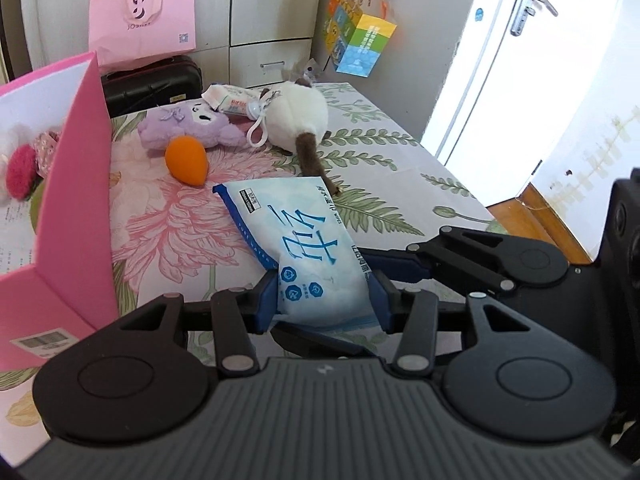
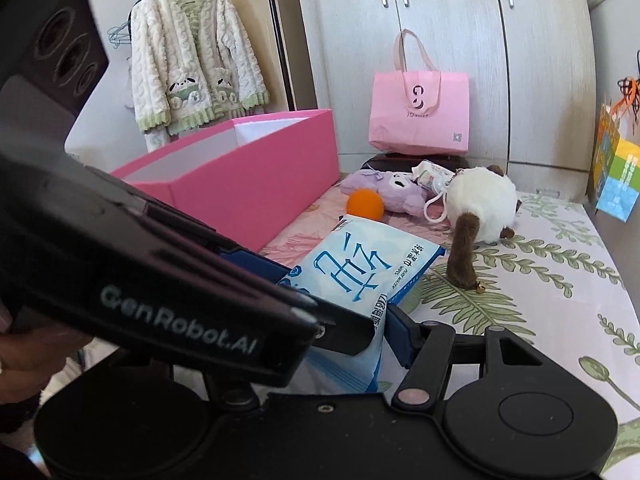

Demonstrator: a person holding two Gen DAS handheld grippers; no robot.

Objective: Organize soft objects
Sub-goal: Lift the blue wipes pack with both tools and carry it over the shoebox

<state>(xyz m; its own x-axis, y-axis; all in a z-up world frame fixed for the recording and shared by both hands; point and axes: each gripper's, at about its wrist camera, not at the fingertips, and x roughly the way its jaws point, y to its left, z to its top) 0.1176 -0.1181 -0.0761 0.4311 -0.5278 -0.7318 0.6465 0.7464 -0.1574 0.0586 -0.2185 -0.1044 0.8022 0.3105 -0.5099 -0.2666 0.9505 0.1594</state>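
Note:
A blue-and-white wet wipes pack hangs just above the flowered tablecloth. My left gripper is shut on its near end, a blue finger pressed on each side. My right gripper comes in from the right and grips the same pack; one finger presses its edge, and the other is hidden behind the left gripper's body. An open pink box stands to the left. Beyond lie a purple plush, an orange ball and a white plush cat.
A small wipes packet lies behind the plush toys. A pink shopping bag sits on a black suitcase by the wardrobe. A colourful bag hangs at the far right, a fleece cardigan at the far left. The box holds a red fluffy item.

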